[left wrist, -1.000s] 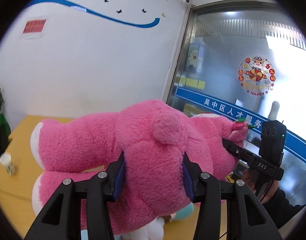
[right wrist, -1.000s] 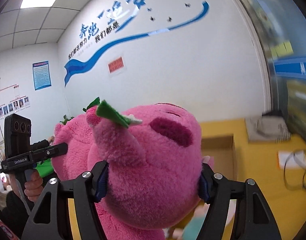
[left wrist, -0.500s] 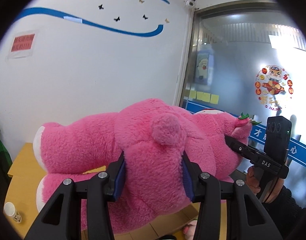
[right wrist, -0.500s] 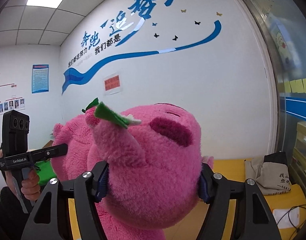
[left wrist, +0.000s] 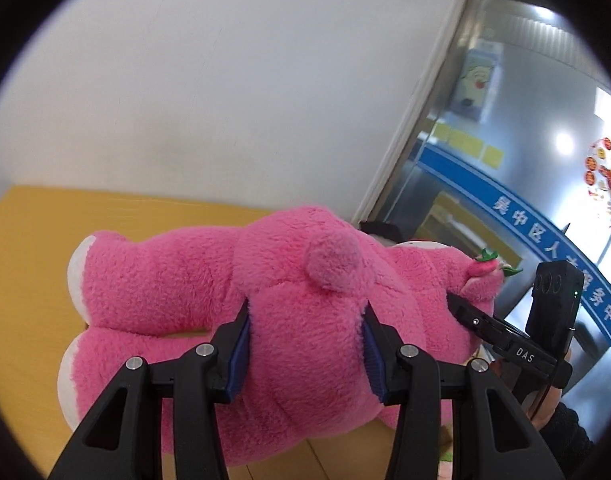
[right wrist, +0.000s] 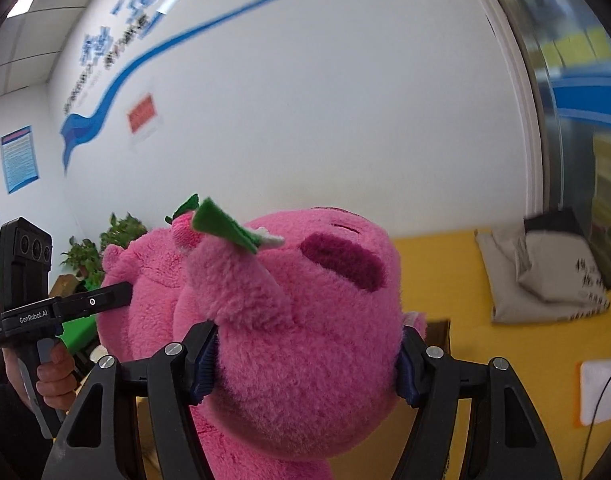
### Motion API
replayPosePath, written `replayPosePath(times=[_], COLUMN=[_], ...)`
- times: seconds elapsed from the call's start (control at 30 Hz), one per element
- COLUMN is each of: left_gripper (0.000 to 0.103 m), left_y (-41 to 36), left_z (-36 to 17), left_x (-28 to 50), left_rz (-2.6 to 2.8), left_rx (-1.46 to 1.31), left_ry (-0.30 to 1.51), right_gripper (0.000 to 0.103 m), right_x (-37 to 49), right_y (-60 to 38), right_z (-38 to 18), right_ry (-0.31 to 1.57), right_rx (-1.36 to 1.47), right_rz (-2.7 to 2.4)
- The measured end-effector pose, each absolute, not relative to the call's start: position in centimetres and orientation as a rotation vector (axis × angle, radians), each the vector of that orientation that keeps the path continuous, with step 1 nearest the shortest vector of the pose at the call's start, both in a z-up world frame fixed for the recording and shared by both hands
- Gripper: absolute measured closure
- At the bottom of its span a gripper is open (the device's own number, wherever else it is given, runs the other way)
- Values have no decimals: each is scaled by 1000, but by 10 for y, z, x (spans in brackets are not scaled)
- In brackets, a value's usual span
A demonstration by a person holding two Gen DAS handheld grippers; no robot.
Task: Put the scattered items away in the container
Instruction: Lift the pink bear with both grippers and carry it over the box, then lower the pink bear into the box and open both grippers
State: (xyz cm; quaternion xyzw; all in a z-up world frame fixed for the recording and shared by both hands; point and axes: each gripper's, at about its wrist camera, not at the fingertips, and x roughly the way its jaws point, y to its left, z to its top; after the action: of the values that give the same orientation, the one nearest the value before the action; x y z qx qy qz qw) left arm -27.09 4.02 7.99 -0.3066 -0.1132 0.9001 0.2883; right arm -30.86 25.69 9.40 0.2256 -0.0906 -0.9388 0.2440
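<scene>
A: Left wrist view? 
B: The left gripper pinches the pink plush bear at frame centre, above the yellow counter.

A: Right wrist view? 
B: The right gripper squeezes the bear's head, lower centre; a grey bag lies right.

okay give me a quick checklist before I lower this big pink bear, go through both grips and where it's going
1. Left gripper clamped on the pink plush bear: ok, the blue pads press into its rump below the tail.
2. Right gripper clamped on the bear: ok, its pads squeeze the head on both sides.
3. Bear clear of the yellow table: ok, it hangs above the surface with both legs free.
4. Container under the bear: cannot tell, the plush hides what lies below; only a brown cardboard edge peeks out beside the head.
5. Drop path free of other things: cannot tell.
6. Grey cloth bag out of the way: ok, it lies off to the side by the glass wall.
</scene>
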Motion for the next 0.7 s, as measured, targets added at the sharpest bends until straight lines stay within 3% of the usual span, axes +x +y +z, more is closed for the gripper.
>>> replayPosePath(times=[0.13, 0.2, 0.33, 0.7], left_gripper=[57, 71, 71, 70], left_y=[64, 78, 95, 87], left_z=[31, 8, -22, -33], left_x=[-298, -306, -306, -318], left_rz=[2415, 2393, 2384, 2332], left_rx=[-955, -1019, -1078, -1152], left_ry=[-231, -175, -114, -65], right_gripper=[29, 29, 29, 29], right_x=[-351, -366, -379, -364], right_y=[264, 265, 254, 265], right_z=[45, 22, -15, -40], right_ry=[-261, -260, -169, -286], right_rx=[752, 833, 951, 1151], right_rz=[-2578, -2585, -2586, -2551])
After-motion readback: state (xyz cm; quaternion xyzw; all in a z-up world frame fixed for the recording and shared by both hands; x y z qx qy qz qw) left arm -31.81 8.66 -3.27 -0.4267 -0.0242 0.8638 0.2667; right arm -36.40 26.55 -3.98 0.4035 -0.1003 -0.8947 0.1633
